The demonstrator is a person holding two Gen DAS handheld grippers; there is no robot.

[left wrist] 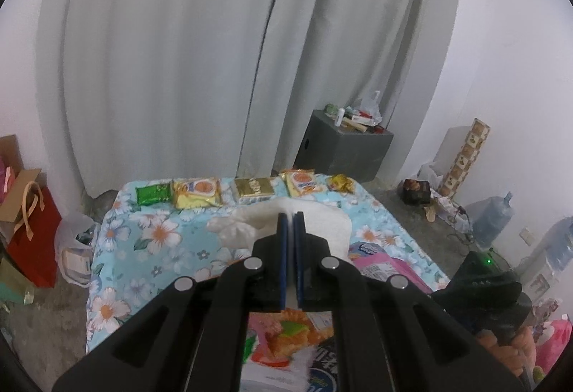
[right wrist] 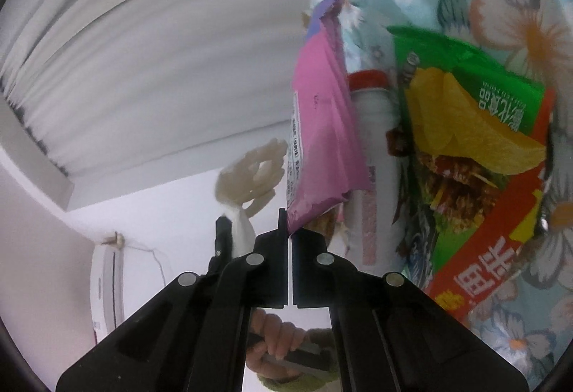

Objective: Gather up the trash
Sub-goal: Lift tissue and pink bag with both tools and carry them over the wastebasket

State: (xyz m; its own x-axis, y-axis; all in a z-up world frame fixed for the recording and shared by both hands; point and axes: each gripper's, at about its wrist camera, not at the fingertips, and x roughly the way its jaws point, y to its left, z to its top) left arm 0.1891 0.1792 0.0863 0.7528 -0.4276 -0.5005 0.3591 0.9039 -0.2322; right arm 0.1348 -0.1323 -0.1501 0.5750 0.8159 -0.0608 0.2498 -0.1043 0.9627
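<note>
Currently:
Left hand-held gripper (left wrist: 290, 217): clamped on white bag (left wrist: 322, 223).
Right hand-held gripper (right wrist: 289, 234): pinching pink wrapper (right wrist: 322, 127) corner.

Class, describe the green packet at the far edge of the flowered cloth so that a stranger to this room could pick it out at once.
Start at the grey curtain, then look down to the flowered cloth spread on the floor before it. Along its far edge lies a row of snack packets; the green packet is the leftmost, beside a yellow packet. It alone in that row is green, and smaller than its yellow neighbour.
</note>
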